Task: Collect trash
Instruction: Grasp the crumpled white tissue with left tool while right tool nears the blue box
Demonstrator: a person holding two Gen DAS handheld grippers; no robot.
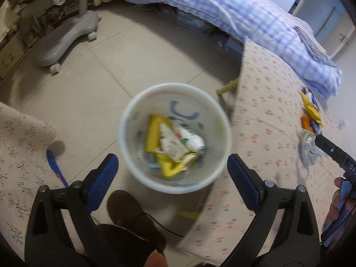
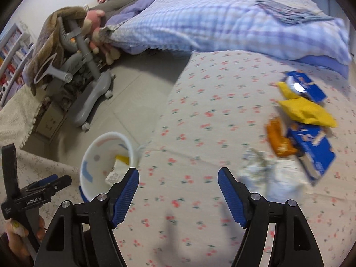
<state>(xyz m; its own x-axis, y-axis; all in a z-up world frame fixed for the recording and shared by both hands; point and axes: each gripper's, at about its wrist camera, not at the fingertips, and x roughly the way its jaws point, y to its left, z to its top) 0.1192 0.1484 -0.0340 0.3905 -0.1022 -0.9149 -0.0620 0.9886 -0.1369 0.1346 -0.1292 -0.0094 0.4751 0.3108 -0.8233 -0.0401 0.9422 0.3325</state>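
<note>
The left gripper (image 1: 172, 166) is held wide open above a white bin (image 1: 175, 138), with nothing between its blue pads (image 1: 104, 178). The bin stands on the tiled floor (image 1: 133, 55) just beside the edge of a bed covered by a flowered sheet (image 1: 267, 115). Yellow and white wrappers (image 1: 173, 142) can be seen lying in the bottom of the bin. The right gripper (image 2: 178, 184) is likewise spread open and empty, and is held over the flowered sheet, the bin being seen to its left past the bed's edge. To its right, a pile of trash is left on the sheet: a crumpled white wrapper (image 2: 271, 173) nearest the gripper, then an orange packet (image 2: 278, 138), a blue box (image 2: 313, 151), a yellow bag (image 2: 307, 111) and a second blue packet (image 2: 304, 84) farther off. A checked blue quilt (image 2: 222, 22) is heaped beyond them. A grey wheeled chair base (image 1: 64, 37) stands on the floor, well apart from the bin.
</note>
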